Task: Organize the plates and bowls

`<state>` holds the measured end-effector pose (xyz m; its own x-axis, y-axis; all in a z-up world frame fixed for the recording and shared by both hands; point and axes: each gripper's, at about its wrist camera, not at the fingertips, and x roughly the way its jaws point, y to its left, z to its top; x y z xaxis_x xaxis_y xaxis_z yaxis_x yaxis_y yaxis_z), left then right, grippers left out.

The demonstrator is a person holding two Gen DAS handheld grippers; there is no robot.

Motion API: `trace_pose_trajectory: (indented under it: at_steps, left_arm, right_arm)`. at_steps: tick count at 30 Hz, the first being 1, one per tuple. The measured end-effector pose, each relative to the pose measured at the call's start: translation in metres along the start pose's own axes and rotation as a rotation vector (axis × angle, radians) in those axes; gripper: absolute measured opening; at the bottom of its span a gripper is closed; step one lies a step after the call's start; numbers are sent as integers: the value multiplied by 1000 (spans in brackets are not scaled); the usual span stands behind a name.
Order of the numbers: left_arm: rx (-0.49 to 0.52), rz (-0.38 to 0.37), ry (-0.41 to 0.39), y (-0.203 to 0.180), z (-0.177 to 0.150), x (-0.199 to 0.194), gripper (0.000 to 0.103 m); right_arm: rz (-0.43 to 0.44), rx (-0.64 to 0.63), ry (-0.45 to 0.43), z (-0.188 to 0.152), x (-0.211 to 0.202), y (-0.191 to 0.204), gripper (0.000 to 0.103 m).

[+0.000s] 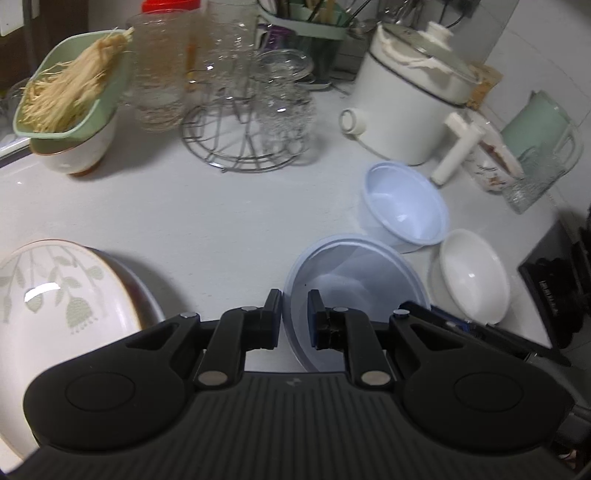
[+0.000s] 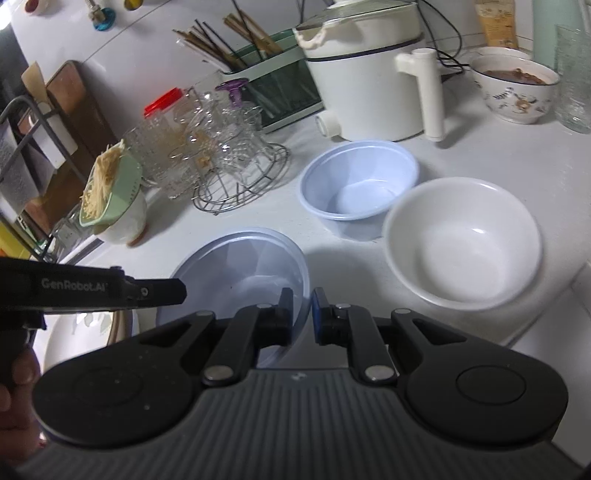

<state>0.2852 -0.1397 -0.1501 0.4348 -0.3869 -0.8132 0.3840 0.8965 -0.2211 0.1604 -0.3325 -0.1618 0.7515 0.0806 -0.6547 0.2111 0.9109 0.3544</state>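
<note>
Both our wrist cameras look down close over the bench [image 1: 221, 221], sharing the blue bowls [image 2: 358, 181] near its back edge.

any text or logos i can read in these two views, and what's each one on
"GenRobot.AI": white lettering on the side of the left gripper, seen in the right wrist view.
Small pale logo mark on the ribbed body of each gripper: too small to read.
Print on the tan packet behind the patterned bowl: blurred, unreadable.
</note>
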Motion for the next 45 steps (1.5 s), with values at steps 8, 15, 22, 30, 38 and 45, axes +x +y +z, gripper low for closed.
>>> trace_pose_trajectory:
  at_steps: [8,15,22,30,38,45]
  left_arm:
    - [-33,49,30,15,-5,4,17]
    - [-54,57,33,17,-2,-1,25]
    - [-47,64,-8,17,-4,-30,36]
    - [-37,59,-78,11,-1,-82,43]
    - [17,69,-167,-2,-9,-144,51]
    - [41,59,-219,-12,-33,-180,55]
  right_arm:
    - [29,-34,29,-5,17,13,14]
    - [19,-66,18,-5,15,19,19]
    - [21,-113,-26,2,-2,21,51]
    - [12,-147,-72,18,-40,33,51]
    - [35,-159,-142,29,-90,48,51]
    - [39,-179,-201,29,-128,56,51]
